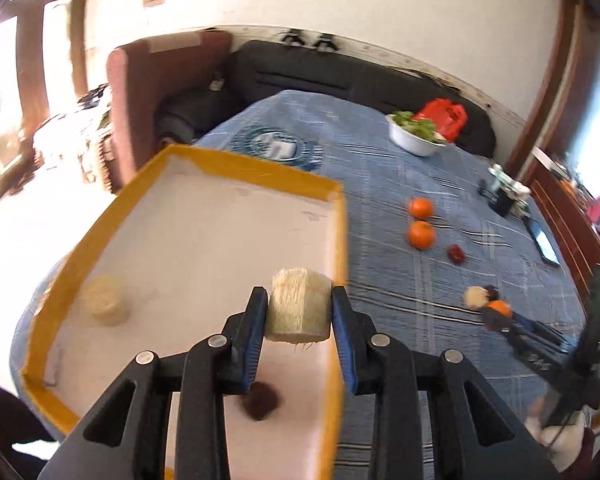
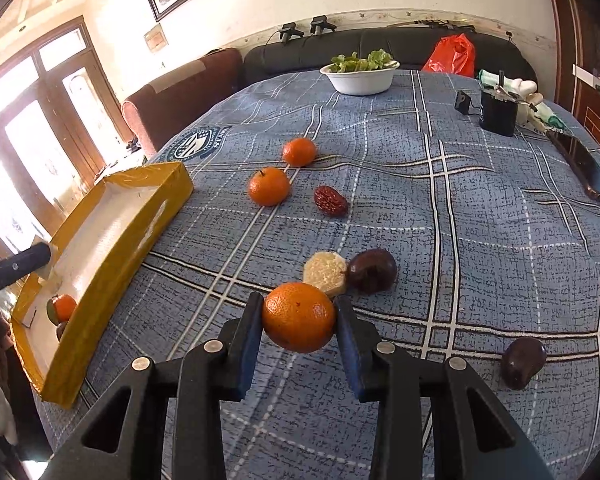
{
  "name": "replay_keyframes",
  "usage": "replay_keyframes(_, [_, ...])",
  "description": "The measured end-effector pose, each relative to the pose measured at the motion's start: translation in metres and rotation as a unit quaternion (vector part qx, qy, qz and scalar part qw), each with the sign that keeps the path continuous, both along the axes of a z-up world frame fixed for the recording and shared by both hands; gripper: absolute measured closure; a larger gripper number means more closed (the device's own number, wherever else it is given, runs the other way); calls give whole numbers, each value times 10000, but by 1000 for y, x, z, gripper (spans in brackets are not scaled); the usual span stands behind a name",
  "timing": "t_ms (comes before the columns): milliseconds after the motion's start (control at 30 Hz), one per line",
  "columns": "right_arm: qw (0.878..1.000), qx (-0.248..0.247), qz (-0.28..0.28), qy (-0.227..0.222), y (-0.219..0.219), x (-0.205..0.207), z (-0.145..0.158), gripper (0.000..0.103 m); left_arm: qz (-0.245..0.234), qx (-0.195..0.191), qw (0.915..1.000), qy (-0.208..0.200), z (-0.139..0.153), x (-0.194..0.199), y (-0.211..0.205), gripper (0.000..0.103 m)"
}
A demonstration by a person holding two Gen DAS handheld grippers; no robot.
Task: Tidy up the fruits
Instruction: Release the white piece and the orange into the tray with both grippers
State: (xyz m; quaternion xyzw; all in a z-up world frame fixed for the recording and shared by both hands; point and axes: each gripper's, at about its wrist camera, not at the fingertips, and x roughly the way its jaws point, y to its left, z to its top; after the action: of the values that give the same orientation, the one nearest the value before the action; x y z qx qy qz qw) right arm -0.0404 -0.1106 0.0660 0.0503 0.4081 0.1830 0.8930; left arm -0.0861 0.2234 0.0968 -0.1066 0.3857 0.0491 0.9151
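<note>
My left gripper (image 1: 299, 300) is shut on a pale fibrous chunk (image 1: 298, 316) and holds it over the right side of the yellow-rimmed tray (image 1: 260, 168). In the tray lie a second pale chunk (image 1: 107, 300) and a dark fruit (image 1: 260, 400). My right gripper (image 2: 299, 308) is shut on an orange (image 2: 299, 320). Just beyond it on the blue cloth are another pale chunk (image 2: 326, 272) and a dark round fruit (image 2: 371, 270). Farther off lie two oranges (image 2: 269, 186), (image 2: 299, 152), a red date (image 2: 330, 200), and at the right a dark fruit (image 2: 523, 362). The tray (image 2: 120, 268) also holds a small orange (image 2: 64, 307).
A white bowl of greens (image 2: 360, 76) and a red bag (image 2: 450, 56) are at the table's far side. A black cup (image 2: 498, 114) and a phone (image 2: 588, 168) sit at the right. A dark sofa and a brown armchair stand behind the table.
</note>
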Motion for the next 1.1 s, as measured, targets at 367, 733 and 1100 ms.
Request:
replay_keyframes(367, [9930,204,1165,-3,113,-12,48,63,935,-314,9949,221,-30,-17,86,72])
replay_keyframes(733, [9789,-351,1985,335,242,5,17,63,1094,-532,9925,117,-34,-37,113,66])
replay_keyframes(1100, [9866,85,1591,340,212,21,35,49,1037,-899,9896,-443,-6,-67,115,39])
